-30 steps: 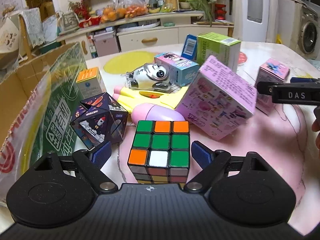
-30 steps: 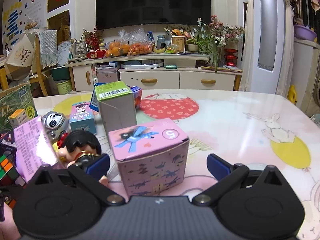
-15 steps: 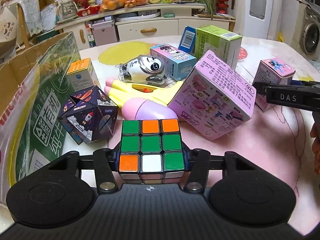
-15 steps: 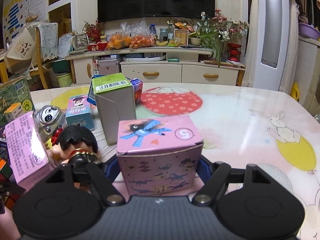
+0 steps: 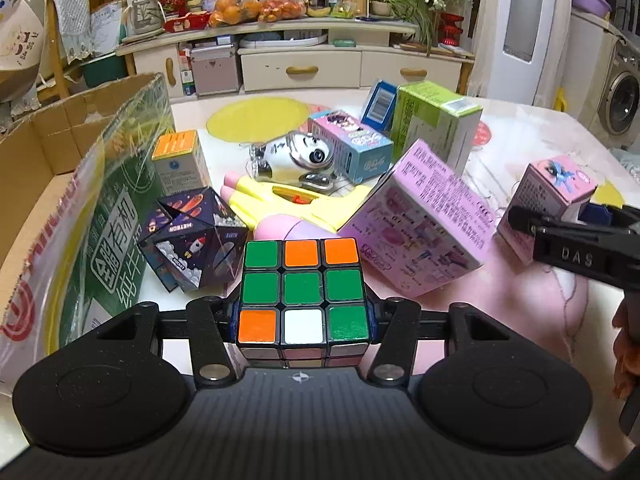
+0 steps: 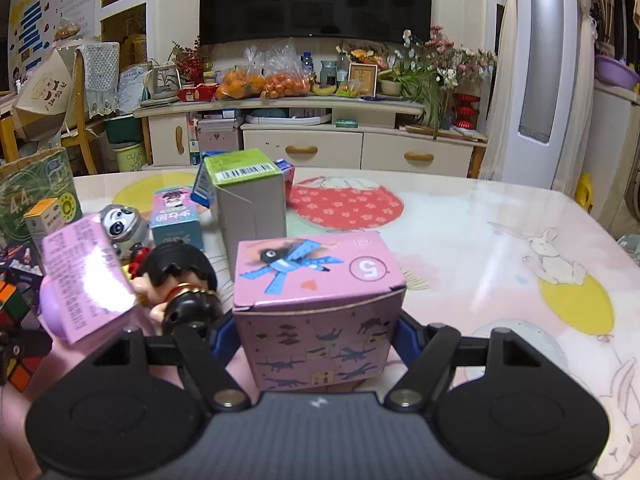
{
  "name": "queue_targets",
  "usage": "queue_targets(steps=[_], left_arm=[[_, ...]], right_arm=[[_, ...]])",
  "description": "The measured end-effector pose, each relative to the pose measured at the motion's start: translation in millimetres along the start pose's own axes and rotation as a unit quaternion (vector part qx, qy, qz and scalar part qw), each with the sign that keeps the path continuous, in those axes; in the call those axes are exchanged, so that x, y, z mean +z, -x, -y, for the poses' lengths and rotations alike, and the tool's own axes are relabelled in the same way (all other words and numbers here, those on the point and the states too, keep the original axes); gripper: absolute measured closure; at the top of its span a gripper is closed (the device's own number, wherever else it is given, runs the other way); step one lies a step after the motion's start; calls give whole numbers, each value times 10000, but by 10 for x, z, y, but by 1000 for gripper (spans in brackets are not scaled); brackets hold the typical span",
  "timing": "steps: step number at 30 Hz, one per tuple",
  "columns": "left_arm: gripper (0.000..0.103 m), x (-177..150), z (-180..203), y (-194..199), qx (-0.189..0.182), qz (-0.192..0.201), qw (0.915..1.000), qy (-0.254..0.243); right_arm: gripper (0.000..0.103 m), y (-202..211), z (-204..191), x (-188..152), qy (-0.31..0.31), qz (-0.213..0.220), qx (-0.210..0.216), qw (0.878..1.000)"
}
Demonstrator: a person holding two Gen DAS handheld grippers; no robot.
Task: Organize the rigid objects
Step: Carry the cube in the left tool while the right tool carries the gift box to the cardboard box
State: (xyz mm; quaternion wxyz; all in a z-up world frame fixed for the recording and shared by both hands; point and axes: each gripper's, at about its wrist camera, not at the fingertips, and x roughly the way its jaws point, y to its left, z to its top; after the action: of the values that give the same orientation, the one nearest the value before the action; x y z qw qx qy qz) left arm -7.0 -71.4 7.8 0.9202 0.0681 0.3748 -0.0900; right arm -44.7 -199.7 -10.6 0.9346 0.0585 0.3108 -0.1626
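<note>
My left gripper (image 5: 302, 320) is shut on a colour puzzle cube (image 5: 302, 280), its blue pads pressed to the cube's two sides. The cube's top shows green, orange and white squares. My right gripper (image 6: 316, 338) is shut on a small pink box (image 6: 320, 312) marked with a 5 and a blue bird, pads against both side walls. From the left wrist view that same small pink box (image 5: 556, 196) stands at the far right with the right gripper's black finger in front of it. Whether either object is off the table I cannot tell.
An open cardboard box (image 5: 60, 184) stands at the left. A large pink box (image 5: 424, 220), dark folding cube (image 5: 192, 240), yellow toy gun (image 5: 304, 204), silver figure (image 5: 292, 156), green carton (image 5: 436, 120) and black-haired doll (image 6: 180, 280) crowd the table (image 6: 460, 220).
Both grippers went from wide open to shut, the left on the puzzle cube and the right on the small pink box. The hands hardly shifted.
</note>
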Motion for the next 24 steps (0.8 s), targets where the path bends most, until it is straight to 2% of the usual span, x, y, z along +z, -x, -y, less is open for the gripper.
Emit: queue_targets(steps=[12, 24], left_arm=[[39, 130, -51, 176, -66, 362, 9993, 111], [39, 278, -254, 327, 159, 785, 9964, 276]], right_arm=[[29, 345, -245, 4, 25, 146, -30, 9999], [29, 668, -727, 214, 363, 574, 324, 9972]])
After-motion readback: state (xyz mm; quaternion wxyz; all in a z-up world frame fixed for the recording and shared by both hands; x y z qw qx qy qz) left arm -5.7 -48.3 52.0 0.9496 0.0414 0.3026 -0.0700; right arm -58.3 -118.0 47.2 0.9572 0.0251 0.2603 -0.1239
